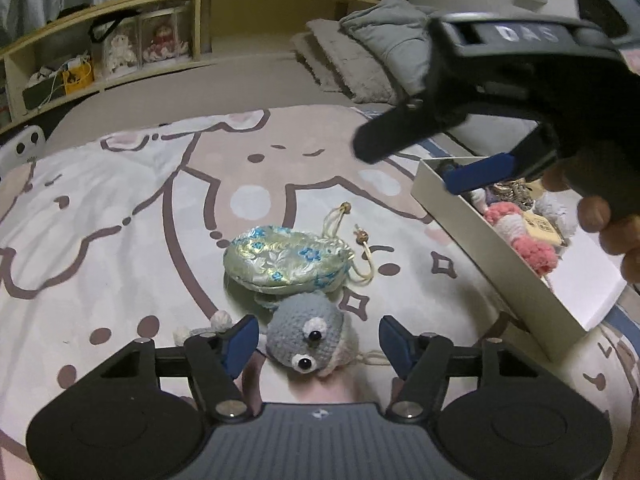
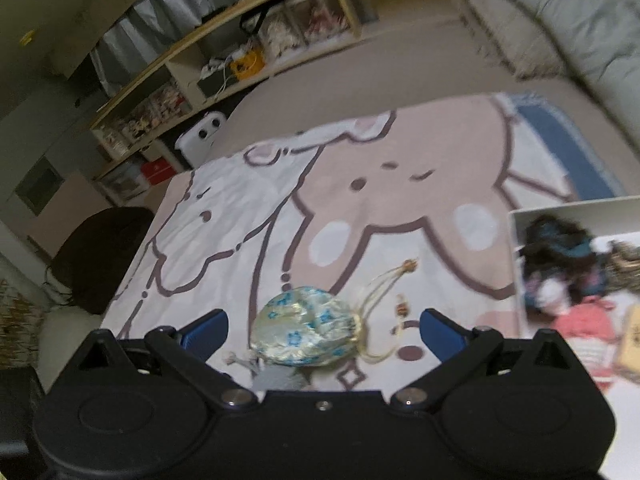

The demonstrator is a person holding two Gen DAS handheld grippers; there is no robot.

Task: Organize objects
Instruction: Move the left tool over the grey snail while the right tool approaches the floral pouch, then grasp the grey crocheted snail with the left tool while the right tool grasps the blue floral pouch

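A grey crocheted toy [image 1: 304, 336] with two button eyes lies on the cartoon-print blanket [image 1: 120, 220], between the fingers of my left gripper [image 1: 318, 340]. That gripper is open, with a gap on each side of the toy. Just beyond lies a pale brocade drawstring pouch [image 1: 284, 260]. In the right wrist view the pouch [image 2: 308, 332] sits between the wide-open fingers of my right gripper [image 2: 324, 326], untouched. The left wrist view shows the right gripper [image 1: 424, 160] hovering over the near corner of a white box [image 1: 480, 248] holding pink crocheted items and other trinkets.
The white box [image 2: 516, 264] lies at the blanket's right side. Pillows [image 1: 360, 60] are piled at the far right. A wooden shelf headboard [image 1: 120, 52] with dolls and clutter runs along the back. A white device [image 1: 24, 148] rests at the left edge of the bed.
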